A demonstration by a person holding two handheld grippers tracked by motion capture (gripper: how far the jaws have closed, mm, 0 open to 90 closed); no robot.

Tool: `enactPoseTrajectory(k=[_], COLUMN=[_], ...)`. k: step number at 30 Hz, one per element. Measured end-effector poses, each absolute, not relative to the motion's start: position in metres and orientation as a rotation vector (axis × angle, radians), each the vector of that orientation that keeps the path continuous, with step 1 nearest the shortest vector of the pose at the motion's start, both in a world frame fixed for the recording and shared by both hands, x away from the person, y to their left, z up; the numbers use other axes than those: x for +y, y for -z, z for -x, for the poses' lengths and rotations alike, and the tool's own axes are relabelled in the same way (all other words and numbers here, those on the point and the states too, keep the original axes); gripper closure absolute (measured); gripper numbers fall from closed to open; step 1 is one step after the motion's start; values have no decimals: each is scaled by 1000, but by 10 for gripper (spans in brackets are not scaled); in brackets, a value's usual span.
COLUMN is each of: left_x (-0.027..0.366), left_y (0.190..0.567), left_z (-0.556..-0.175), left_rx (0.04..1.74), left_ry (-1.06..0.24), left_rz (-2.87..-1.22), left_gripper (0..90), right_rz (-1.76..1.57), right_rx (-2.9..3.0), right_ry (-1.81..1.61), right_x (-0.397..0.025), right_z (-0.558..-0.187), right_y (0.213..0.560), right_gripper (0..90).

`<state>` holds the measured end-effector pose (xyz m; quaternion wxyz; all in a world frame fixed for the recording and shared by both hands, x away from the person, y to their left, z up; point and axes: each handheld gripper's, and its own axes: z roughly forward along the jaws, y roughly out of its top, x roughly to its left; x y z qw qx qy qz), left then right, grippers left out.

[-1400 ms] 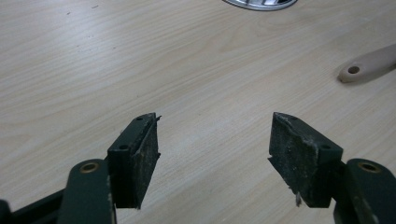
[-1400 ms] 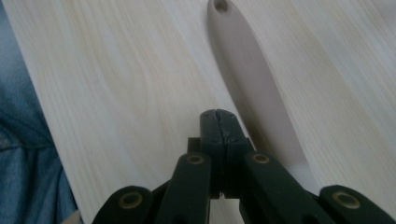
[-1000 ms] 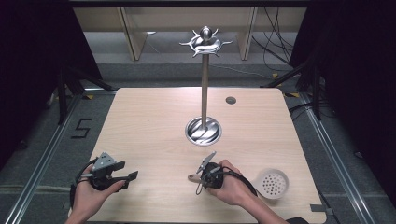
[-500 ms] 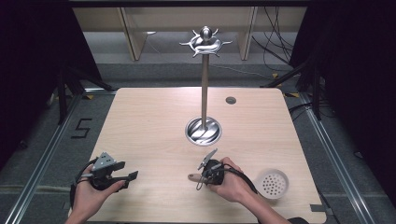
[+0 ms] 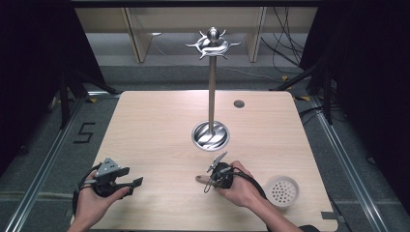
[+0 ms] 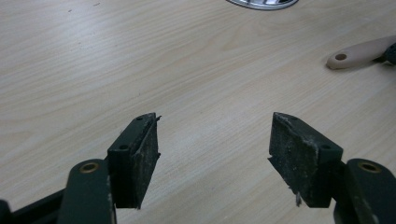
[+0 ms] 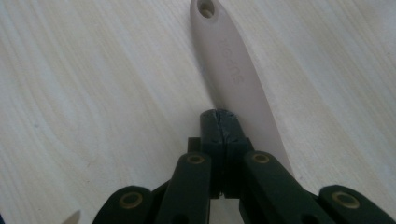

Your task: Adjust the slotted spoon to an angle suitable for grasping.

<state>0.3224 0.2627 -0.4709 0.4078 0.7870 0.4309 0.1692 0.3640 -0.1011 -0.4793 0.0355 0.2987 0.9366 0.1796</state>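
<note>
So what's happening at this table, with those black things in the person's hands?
A person holds tongs in each hand. The right tongs are shut, their tips at the pale handle of a utensil lying flat on the wooden table; whether they grip it is unclear. The left tongs are open over bare wood, holding nothing. A metal stand rises mid-table, and a white perforated cup sits by the right forearm.

We see a lab or test room, a bare wooden table [image 5: 145, 121] on a metal frame, dark curtains [image 5: 34, 72] around, loose cables [image 5: 285, 43] (floor mark "5" [image 5: 83, 133]).
</note>
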Motion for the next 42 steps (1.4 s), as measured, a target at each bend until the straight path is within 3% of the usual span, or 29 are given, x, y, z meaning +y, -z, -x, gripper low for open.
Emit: enactPoseTrajectory(k=[42], left_x=[264], left_y=[472], left_z=[-323], left_rx=[1067], left_ry=[-435], left_rz=[-1988], left_gripper=[320], right_rz=[-1141], right_rx=[2732], right_ry=[-493], right_x=[-145], right_z=[-392], right_y=[472], right_gripper=[900])
